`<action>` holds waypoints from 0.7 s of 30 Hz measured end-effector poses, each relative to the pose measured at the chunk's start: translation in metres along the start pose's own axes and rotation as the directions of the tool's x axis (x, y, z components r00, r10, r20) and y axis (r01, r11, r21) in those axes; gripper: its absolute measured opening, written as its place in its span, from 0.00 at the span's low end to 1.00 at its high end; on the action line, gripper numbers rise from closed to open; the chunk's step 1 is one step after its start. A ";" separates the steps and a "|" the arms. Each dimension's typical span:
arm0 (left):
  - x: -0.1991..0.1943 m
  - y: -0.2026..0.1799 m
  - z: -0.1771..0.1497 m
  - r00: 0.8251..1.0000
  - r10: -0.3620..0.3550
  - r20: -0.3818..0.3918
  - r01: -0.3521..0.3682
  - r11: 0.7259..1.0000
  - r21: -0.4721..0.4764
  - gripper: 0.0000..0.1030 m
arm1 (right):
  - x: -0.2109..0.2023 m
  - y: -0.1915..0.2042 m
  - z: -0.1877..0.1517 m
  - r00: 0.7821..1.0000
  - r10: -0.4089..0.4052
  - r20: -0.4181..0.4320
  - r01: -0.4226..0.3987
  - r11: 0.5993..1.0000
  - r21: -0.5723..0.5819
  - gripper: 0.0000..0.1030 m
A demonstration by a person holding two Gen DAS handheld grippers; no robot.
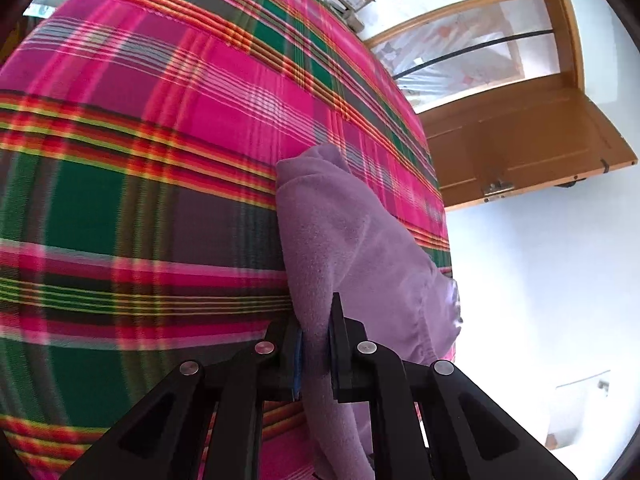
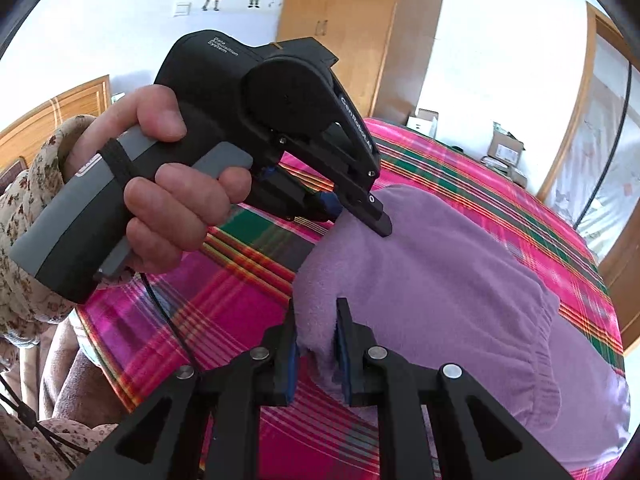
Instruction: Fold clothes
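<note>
A purple fleece garment (image 2: 452, 280) lies on a bed covered by a pink, green and red plaid sheet (image 1: 140, 160). In the left wrist view the purple garment (image 1: 352, 248) runs away from me along the bed's right edge, and my left gripper (image 1: 316, 332) is shut on its near fold. My right gripper (image 2: 316, 328) is shut on another edge of the same garment, with fleece bunched between its blue pads. The left gripper (image 2: 352, 208) shows in the right wrist view too, held by a hand (image 2: 168, 184) and pinching the garment's far corner.
An open wooden door (image 1: 520, 140) and a white wall stand beyond the bed's right side. Cardboard boxes (image 2: 504, 148) sit past the far end of the bed. A wooden wardrobe (image 2: 340, 32) and a wall sticker are behind. A floral sleeve (image 2: 24, 216) is at the left.
</note>
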State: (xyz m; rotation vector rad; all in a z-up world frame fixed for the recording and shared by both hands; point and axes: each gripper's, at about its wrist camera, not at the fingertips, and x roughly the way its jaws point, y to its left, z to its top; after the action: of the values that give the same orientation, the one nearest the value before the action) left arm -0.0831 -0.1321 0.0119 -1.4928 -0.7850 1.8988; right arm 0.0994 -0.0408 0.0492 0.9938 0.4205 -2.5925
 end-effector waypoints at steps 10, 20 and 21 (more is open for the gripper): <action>-0.020 0.002 -0.002 0.999 0.027 0.045 -0.027 1.000 -0.008 0.10 | 0.002 0.007 0.005 0.999 0.052 0.014 -0.052 0.998 -0.027 0.16; -0.034 0.025 -0.007 0.995 0.070 0.073 -0.067 0.997 -0.034 0.10 | 0.018 0.021 0.013 0.992 0.126 0.004 -0.126 0.990 -0.059 0.16; -0.033 0.026 -0.007 0.994 0.077 0.073 -0.074 0.997 -0.034 0.10 | 0.021 0.021 0.013 0.991 0.131 -0.002 -0.130 0.990 -0.057 0.16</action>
State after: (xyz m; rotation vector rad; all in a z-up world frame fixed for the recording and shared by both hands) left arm -0.0720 -0.1736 0.0114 -1.4979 -0.8057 2.0164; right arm 0.0854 -0.0691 0.0407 0.9660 0.4129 -2.4509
